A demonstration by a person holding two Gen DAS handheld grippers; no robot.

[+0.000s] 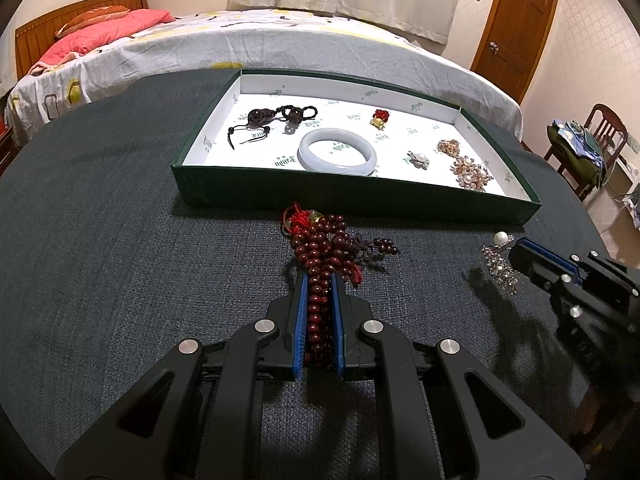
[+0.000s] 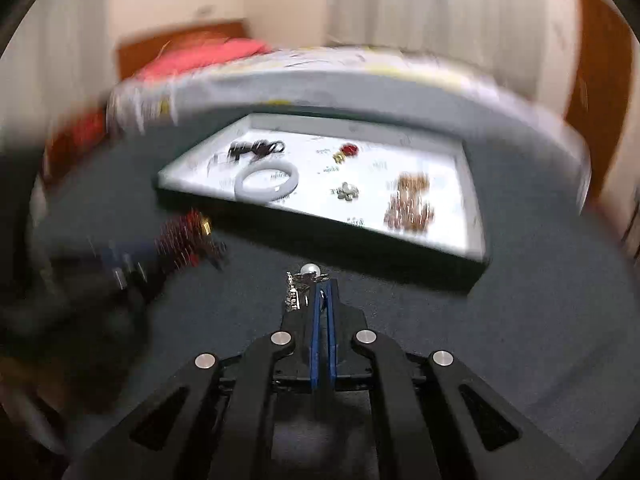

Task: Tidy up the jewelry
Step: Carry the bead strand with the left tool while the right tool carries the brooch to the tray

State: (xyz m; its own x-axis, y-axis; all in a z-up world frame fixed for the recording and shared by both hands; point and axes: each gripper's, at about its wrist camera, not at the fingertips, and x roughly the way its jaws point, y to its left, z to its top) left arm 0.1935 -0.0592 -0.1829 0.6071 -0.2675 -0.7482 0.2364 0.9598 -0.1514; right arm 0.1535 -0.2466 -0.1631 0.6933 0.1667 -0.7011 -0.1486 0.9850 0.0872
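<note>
My left gripper (image 1: 319,276) is shut on a dark red bead necklace (image 1: 324,248) with a red knot, held just in front of the green tray (image 1: 352,200). My right gripper (image 2: 325,286) is shut on a silver crystal brooch with a pearl (image 2: 306,278); the brooch also shows in the left wrist view (image 1: 500,260), right of the necklace. The tray holds a white bangle (image 1: 338,155), dark wooden pendants (image 1: 280,116), a small red and gold charm (image 1: 380,119) and pearl and gold brooches (image 1: 466,164). The right wrist view is blurred.
The tray (image 2: 320,228) stands on a round table with a dark grey cloth (image 1: 120,240). A bed (image 1: 240,36) lies behind the table. A chair with clothes (image 1: 580,148) stands at the right, near a wooden door (image 1: 516,28).
</note>
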